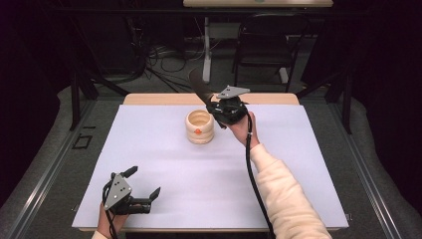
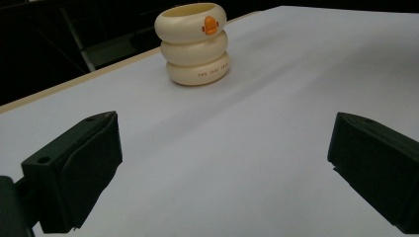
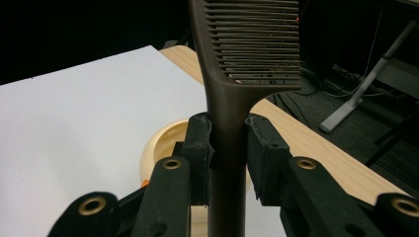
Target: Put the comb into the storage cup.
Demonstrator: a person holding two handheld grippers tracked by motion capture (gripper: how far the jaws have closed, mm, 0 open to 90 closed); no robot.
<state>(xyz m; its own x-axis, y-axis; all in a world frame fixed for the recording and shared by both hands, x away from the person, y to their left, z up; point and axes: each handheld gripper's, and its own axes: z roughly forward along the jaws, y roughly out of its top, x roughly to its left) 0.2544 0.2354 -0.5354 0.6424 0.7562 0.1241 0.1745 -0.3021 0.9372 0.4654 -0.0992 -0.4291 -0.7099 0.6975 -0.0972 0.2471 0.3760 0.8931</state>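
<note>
Clamping a dark comb (image 3: 232, 69) by its handle just above the cream ringed holder (image 1: 199, 127), right gripper (image 1: 215, 108); left gripper (image 1: 144, 184) spread wide, well short of holder.

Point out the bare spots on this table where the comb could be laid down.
Most of the white mat is bare: the wide stretch between the left gripper and the cream holder, and its right side. Crowded only around the holder, where the right gripper grips the comb.

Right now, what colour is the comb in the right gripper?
Dark brown comb, clearest in the right gripper view.
</note>
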